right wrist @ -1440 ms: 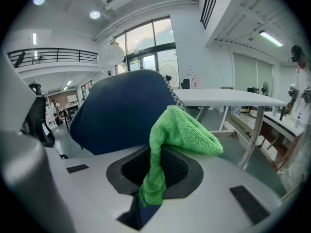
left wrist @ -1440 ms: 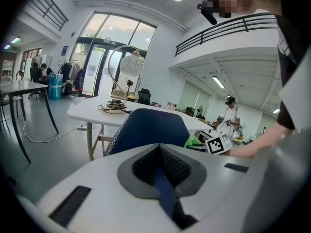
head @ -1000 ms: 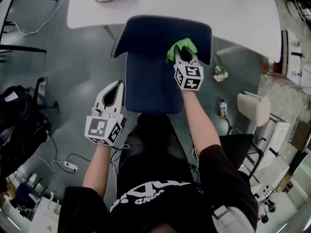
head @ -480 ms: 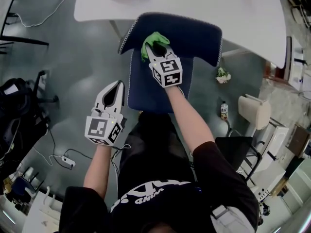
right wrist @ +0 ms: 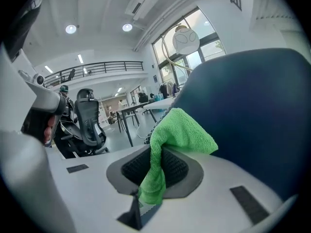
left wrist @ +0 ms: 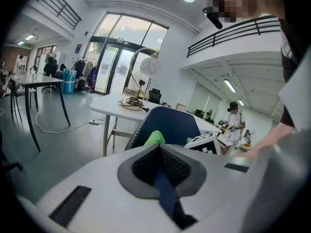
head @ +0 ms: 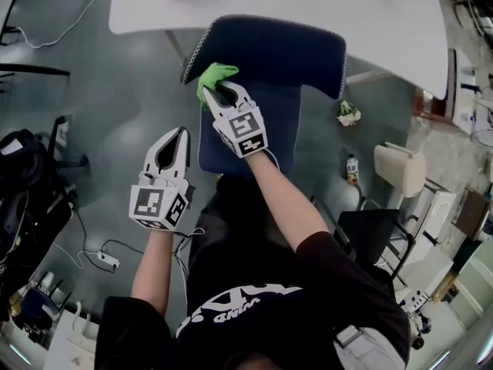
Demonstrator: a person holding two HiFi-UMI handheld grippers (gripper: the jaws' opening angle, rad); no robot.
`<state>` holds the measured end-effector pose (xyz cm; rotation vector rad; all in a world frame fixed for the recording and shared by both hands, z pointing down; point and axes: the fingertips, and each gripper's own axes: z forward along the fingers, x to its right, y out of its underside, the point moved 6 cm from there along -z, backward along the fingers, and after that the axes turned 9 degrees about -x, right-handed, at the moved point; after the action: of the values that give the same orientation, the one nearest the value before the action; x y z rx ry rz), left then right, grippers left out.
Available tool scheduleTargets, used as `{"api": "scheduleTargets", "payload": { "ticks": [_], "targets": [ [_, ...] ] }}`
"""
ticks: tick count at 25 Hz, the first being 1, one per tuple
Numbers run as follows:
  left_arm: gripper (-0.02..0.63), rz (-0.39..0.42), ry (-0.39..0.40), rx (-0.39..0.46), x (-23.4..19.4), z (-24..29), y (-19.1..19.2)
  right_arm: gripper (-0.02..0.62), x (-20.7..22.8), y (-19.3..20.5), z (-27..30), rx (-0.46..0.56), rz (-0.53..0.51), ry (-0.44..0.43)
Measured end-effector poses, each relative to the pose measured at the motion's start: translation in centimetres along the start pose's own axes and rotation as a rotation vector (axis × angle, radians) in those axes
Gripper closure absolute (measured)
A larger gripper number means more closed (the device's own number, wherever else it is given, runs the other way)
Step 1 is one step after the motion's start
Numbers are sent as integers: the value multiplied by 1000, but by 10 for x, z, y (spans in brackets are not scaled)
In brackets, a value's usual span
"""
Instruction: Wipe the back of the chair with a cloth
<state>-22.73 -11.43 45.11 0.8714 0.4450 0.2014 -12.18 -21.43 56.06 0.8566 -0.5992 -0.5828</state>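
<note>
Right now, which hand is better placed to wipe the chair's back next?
Right. The right gripper is shut on the green cloth, which sits at the chair back. The left gripper is shut, empty, off beside the seat.

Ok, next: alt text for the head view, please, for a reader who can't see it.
Seen from above, the right gripper, shut on a green cloth, holds it at the left end of a dark blue chair back. The left gripper, shut and empty, hangs beside the chair seat; a white table stands beyond.
</note>
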Motion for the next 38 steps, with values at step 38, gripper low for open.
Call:
{"api": "scheduleTargets", "payload": {
  "ticks": [38],
  "targets": [
    [607, 9, 107, -155, 26, 55, 72, 543, 215, 213, -133, -226, 254, 567]
  ]
}}
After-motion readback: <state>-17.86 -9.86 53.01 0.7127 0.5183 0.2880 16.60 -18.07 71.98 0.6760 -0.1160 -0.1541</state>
